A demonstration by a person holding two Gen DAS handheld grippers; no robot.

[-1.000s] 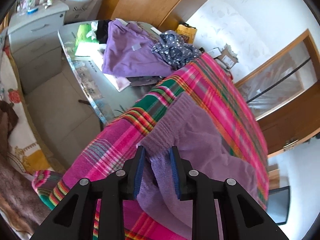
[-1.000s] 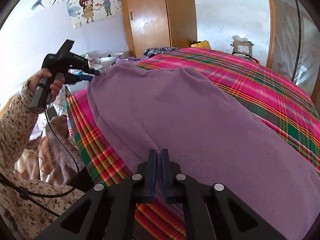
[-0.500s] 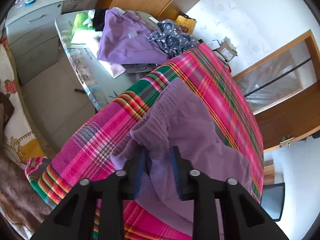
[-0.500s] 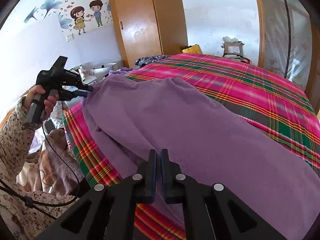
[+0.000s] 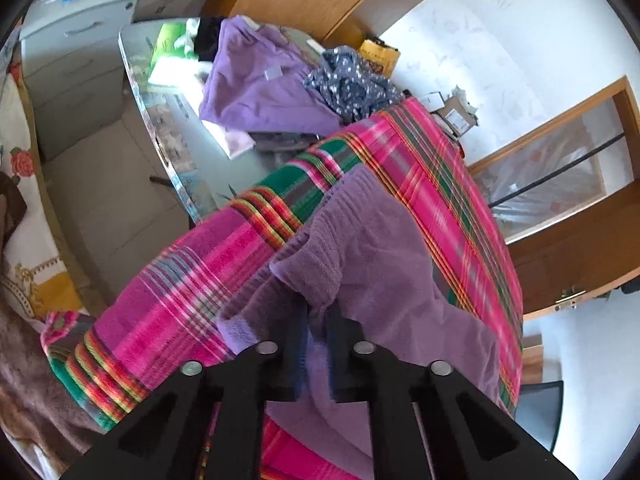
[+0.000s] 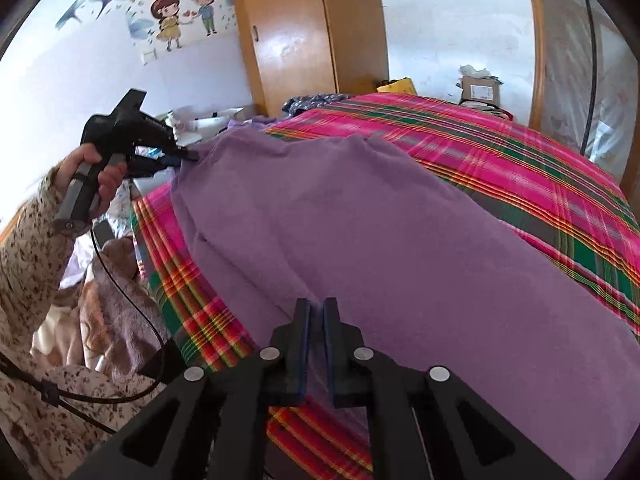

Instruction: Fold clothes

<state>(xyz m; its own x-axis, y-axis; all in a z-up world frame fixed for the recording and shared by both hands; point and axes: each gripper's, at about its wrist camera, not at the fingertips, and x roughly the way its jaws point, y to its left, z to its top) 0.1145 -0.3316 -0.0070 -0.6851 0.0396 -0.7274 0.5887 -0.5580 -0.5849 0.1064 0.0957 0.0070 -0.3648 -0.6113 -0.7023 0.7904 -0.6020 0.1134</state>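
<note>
Left gripper [image 5: 318, 312] had just clamped down on the purple garment's [image 5: 372, 248] waistband corner, right gripper [image 6: 316, 310] loosened slightly, probably still pinching fabric.

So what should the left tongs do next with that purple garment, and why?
Probably lift the gathered edge slightly and start carrying it across. The left tongs have just closed on the bunched elastic edge of the purple garment, which lies spread on the plaid blanket, so a fold looks ready to begin.

Wooden wardrobe [image 6: 296, 36], cartoon wall sticker [image 6: 182, 18], grey drawer unit [image 5: 76, 52], daylight.
</note>
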